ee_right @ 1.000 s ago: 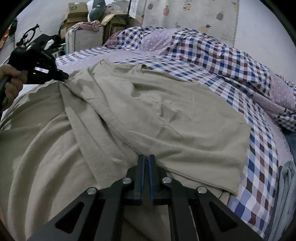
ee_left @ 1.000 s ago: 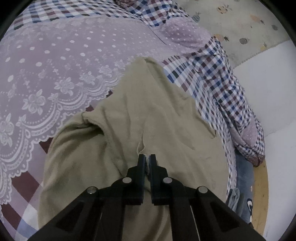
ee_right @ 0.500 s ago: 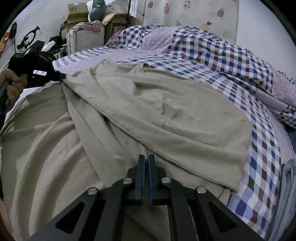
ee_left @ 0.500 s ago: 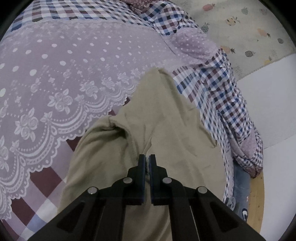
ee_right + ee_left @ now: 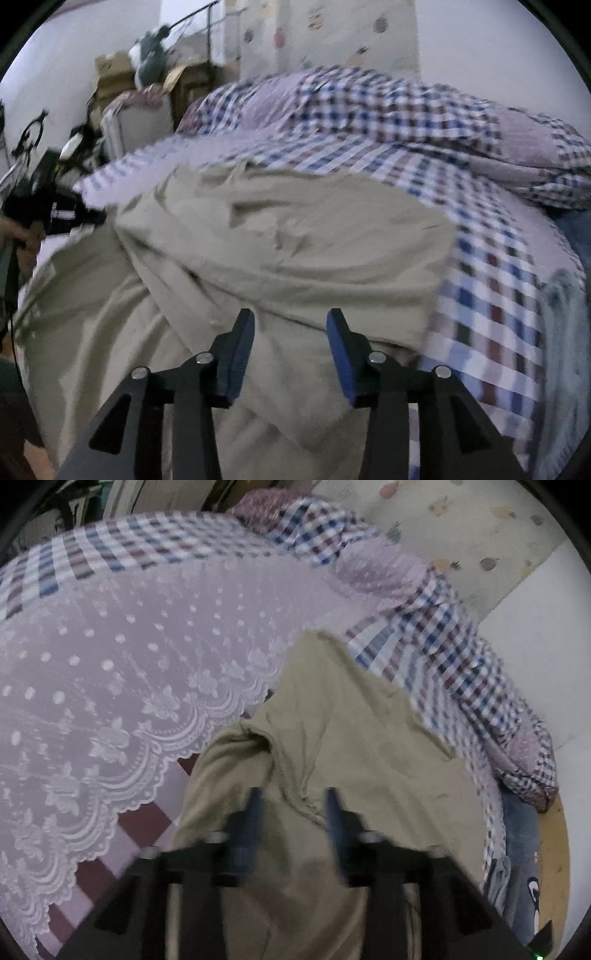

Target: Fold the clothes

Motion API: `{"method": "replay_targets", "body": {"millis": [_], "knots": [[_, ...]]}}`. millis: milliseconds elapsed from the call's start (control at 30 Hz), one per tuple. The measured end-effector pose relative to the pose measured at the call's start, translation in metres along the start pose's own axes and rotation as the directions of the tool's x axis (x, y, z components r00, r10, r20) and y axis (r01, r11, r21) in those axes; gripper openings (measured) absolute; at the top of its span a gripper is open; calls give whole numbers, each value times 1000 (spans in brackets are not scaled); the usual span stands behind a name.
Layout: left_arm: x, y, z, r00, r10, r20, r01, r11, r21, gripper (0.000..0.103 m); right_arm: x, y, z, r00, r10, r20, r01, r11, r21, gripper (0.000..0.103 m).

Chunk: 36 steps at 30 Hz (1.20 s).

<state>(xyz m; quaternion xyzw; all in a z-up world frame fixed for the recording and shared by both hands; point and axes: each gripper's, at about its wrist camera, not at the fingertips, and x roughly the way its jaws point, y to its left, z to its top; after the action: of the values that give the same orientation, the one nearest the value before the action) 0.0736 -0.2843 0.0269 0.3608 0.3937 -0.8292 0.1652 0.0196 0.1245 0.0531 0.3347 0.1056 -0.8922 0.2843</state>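
- In the left wrist view, the left gripper (image 5: 291,805) fills the lower middle of the frame. Its jaws have just been opening and now stand partly apart. A puckered seam of the khaki-beige cotton garment (image 5: 332,746) lies in the gap between them, but the pads do not press on it.
- In the right wrist view, the right gripper (image 5: 290,328) sits likewise in the lower middle. Its jaws have also just been opening, and its blue-padded fingers (image 5: 240,350) stand clear of the cloth below, holding nothing.
- My reading is that both grippers let go together because a fold has been laid down: one panel of the garment lies doubled over the rest, its edge running diagonally across the centre of the right view.
- Both grippers point downward at a slant over the garment. Both views are blurred.
- At the left edge of the right view, a person's hand (image 5: 22,236) grips the dark handle of the left gripper at the garment's far corner.
- The garment lies spread on the bed, over a pale lilac lace-edged bedspread (image 5: 110,686) that fills the left of the left view.
- Farther off, a rumpled blue, maroon and white checked quilt (image 5: 369,122) is heaped across the upper right, with cluttered boxes (image 5: 114,70) at the upper left.
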Motion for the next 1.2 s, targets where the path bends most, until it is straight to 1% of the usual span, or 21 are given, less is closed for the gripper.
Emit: {"method": "replay_targets", "body": {"millis": [33,100,167,233,267,300,367,433,500,600,767,900,1033,1133,1200], "knots": [[-5,0,-1,1000,-13,16,13,1000,5,66,-10,-2,0,1000,-14,18,14,1000,17,49],[-18,-2,-7,998,-47,44,46,999,23,73,-33,-5,-2,998,-40,54,37,998,55,52],[-31,-3,-14,994,-84,70,80,996,50,74,-57,-5,-5,993,-75,93,67,994,92,53],[-48,-3,-25,986,-125,108,115,989,90,75,-79,-3,-12,987,-107,117,92,987,129,53],[-56,-2,-31,981,-141,130,127,986,112,77,-90,-2,-16,984,-121,128,102,984,147,53],[-64,-1,-37,976,-158,152,138,981,135,81,-99,0,-22,983,-127,135,105,981,163,54],[-80,1,-51,963,-188,192,154,971,181,82,-116,8,-39,981,-142,129,115,975,192,55],[-96,8,-70,958,-203,205,160,965,208,82,-132,17,-59,981,-156,114,129,967,219,55],[-110,18,-86,953,-221,205,178,961,210,82,-145,31,-76,981,-166,96,141,964,227,55],[-126,37,-106,955,-225,194,190,965,181,82,-159,57,-97,982,-176,68,158,963,219,55],[-150,72,-124,960,-221,170,202,971,126,82,-173,106,-113,986,-145,80,129,975,178,55],[-165,117,-129,968,-208,142,197,977,85,82,-175,143,-120,989,-125,80,114,985,126,55],[-167,153,-135,981,-176,83,168,981,92,82,-173,175,-123,992,-95,84,90,994,70,55],[-168,173,-140,990,-129,49,123,986,111,82,-169,187,-119,993,-75,88,69,995,69,55],[-168,183,-143,992,-118,34,114,988,106,82,-165,194,-117,994,-54,90,47,996,78,55]]}}
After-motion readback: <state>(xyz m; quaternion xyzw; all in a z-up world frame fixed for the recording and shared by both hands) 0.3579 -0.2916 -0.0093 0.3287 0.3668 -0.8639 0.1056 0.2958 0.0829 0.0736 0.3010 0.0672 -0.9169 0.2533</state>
